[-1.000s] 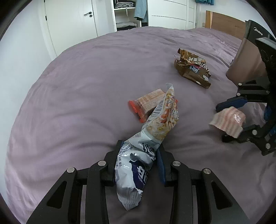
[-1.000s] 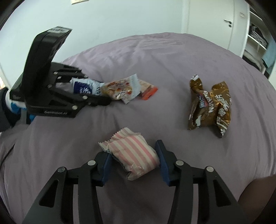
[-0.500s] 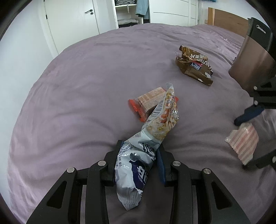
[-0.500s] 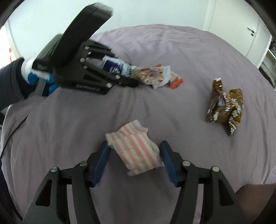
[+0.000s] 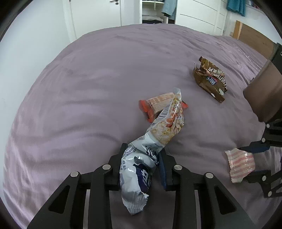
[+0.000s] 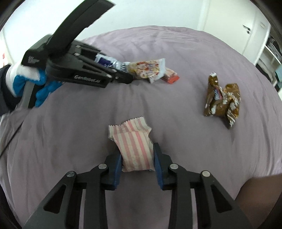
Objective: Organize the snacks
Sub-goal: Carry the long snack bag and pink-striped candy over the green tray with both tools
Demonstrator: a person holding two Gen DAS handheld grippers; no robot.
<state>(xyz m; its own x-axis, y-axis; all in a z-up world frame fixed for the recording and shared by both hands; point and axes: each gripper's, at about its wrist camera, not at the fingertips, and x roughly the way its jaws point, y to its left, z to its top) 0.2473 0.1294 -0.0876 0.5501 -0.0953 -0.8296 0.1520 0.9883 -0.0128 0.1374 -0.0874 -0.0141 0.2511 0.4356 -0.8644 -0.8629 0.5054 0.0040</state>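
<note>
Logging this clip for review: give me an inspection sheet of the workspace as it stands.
Surface: purple bedspread, wrinkled.
Job's things: blue-white bag in left gripper, its far end lying over orange packet; striped packet in right gripper; brown bag lying apart.
Clutter: nothing seen.
Grippers: left gripper shut on blue-white bag; right gripper just closed on striped packet.
Cables: thin dark cord at bed edge.
Surroundings: white door, open wardrobe, wooden headboard.
</note>
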